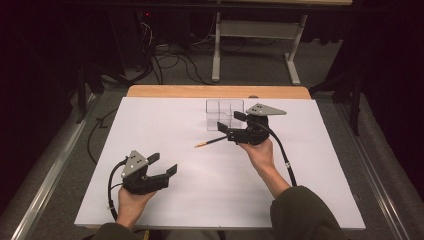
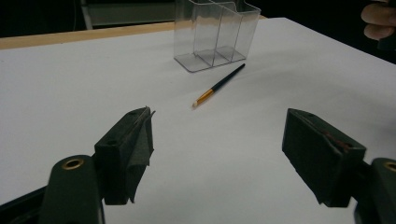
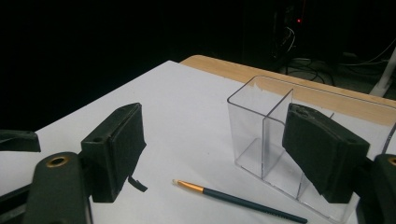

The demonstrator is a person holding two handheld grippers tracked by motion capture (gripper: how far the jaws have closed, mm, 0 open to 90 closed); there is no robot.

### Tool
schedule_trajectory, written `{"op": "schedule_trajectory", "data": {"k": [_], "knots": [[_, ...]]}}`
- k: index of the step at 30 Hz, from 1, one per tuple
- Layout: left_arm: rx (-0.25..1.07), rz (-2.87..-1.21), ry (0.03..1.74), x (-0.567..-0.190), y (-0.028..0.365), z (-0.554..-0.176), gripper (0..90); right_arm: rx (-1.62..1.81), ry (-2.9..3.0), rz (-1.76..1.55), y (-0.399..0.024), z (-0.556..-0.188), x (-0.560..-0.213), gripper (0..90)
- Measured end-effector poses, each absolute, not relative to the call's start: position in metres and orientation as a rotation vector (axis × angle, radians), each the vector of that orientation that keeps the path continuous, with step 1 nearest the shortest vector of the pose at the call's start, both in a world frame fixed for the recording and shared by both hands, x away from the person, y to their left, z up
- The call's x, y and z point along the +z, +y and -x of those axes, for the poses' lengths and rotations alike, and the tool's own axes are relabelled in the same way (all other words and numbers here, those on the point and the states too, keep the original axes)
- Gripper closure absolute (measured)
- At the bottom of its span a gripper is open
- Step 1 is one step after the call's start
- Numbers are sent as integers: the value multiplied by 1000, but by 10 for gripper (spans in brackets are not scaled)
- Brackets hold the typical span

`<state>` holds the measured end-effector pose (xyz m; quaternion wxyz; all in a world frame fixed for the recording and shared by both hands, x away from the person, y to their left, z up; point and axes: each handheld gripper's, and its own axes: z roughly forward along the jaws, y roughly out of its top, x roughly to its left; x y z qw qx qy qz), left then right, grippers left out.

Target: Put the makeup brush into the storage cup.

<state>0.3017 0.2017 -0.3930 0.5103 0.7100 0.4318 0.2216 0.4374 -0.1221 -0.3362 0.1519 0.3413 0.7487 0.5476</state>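
Note:
A thin dark brush with a gold ferrule and pale tip lies flat on the white table sheet. In the left gripper view the brush lies ahead near the clear holder. My right gripper hovers open just right of the brush, in front of the clear divided holder. In the right gripper view the brush lies low between the jaws, the holder behind it. My left gripper is open at the front left, empty, pointing toward the brush.
The wooden table edge runs along the back. Beyond it stand a white table frame and loose cables on the floor. A metal rail runs along the left side.

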Motion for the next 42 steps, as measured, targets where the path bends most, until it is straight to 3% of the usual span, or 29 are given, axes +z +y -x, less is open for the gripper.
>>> {"op": "schedule_trajectory", "data": {"k": [42], "knots": [[525,-1721,1035,-393,201,-302,253,1391,2270,-935,-97,-470,-329,266]]}}
